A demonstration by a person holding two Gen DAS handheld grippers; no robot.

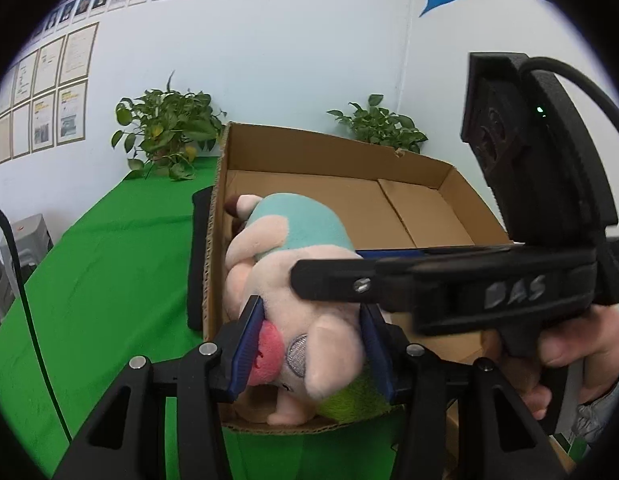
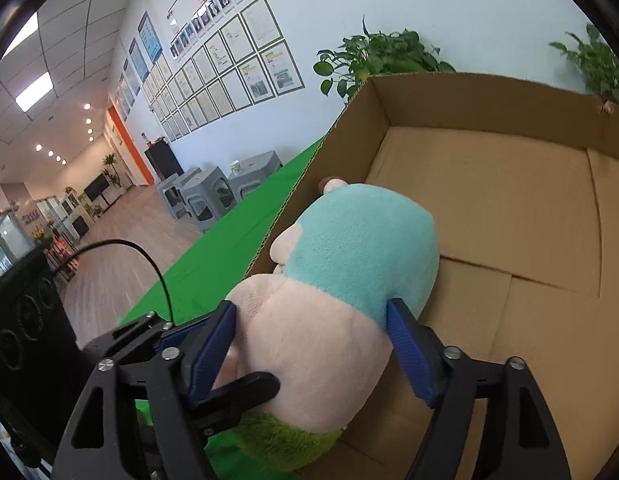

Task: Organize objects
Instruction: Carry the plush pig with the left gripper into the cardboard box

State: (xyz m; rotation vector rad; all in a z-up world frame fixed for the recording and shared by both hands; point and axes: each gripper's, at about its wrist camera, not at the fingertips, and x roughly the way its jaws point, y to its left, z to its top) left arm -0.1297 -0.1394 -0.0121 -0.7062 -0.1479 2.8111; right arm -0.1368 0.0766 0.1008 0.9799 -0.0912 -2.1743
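A soft pink plush pig in a teal shirt lies in the near left corner of the open brown cardboard box on the green worktop. The left gripper clamps its head; the right gripper straddles its body, pads spread and not pressing.

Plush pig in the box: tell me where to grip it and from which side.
Grip the plush pig across its round teal-and-pink body from above, through the open top of the cardboard box. It lies along the left wall, and its soft bulging middle is the part most exposed.
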